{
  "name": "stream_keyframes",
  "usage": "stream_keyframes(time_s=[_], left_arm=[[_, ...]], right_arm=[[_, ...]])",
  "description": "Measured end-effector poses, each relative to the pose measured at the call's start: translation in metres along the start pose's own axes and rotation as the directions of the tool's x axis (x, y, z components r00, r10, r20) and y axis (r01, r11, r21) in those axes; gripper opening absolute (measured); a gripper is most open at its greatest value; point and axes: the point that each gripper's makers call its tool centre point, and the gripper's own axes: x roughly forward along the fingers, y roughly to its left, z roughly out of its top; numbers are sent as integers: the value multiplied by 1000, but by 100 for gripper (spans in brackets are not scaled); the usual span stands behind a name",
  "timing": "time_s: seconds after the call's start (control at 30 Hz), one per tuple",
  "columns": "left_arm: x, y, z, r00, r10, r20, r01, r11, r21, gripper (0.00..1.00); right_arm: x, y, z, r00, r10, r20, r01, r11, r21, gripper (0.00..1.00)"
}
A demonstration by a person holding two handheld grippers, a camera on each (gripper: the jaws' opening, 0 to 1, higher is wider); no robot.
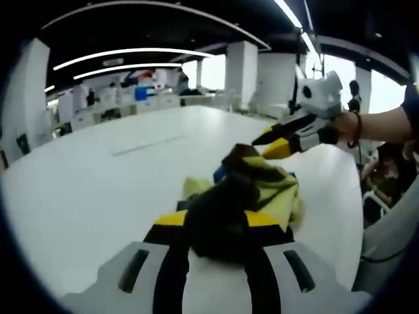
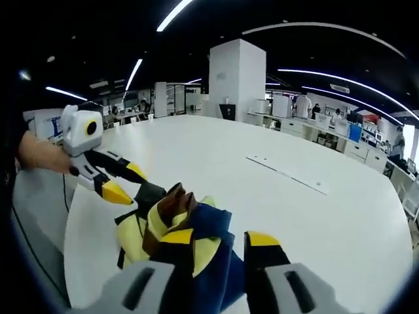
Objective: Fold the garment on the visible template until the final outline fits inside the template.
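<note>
Garment (image 1: 262, 180) is bunched on the white tabletop (image 1: 98, 190), held at both ends: left gripper (image 1: 219, 226) jaws clamped on it, right gripper (image 2: 219, 245) jaws likewise.

No text can be read (background signs too blurred).

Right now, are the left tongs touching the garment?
Touching. In the left gripper view, the left tongs are closed around a dark fold of the bunched garment; the right gripper view shows their tips at the garment's edge.
</note>
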Motion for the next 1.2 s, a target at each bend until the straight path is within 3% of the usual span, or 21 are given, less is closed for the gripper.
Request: stream_keyframes(time_s=[0.13,0.2,0.5,0.7,0.9,0.97,1.2], left_arm=[[6,2,-2,1000,0,-6,0,1000,-6,22],[6,7,-2,1000,9,-4,-9,1000,-7,19],[8,10,-9,999,25,-36,-25,1000,-1,0],[7,11,-10,999,29,-34,-30,999,-15,0],[5,12,-8,999,36,-27,-36,999,-20,0],[3,9,-4,1000,16,-1,-16,998,-68,0],[-3,14,2,999,43,15,-42,997,-59,0]], right_arm=[[5,-1,-4,1000,-10,-5,10,1000,2,20],[6,-1,-1,1000,-8,1,8,1000,5,14],[9,-1,-1,1000,-16,6,16,999,30,6],[8,-2,-1,1000,-23,10,23,999,30,0],[3,-4,0,999,-32,9,32,999,24,0],[2,-4,1,999,-35,9,34,999,24,0],[-4,-5,2,999,-44,10,44,999,28,0]])
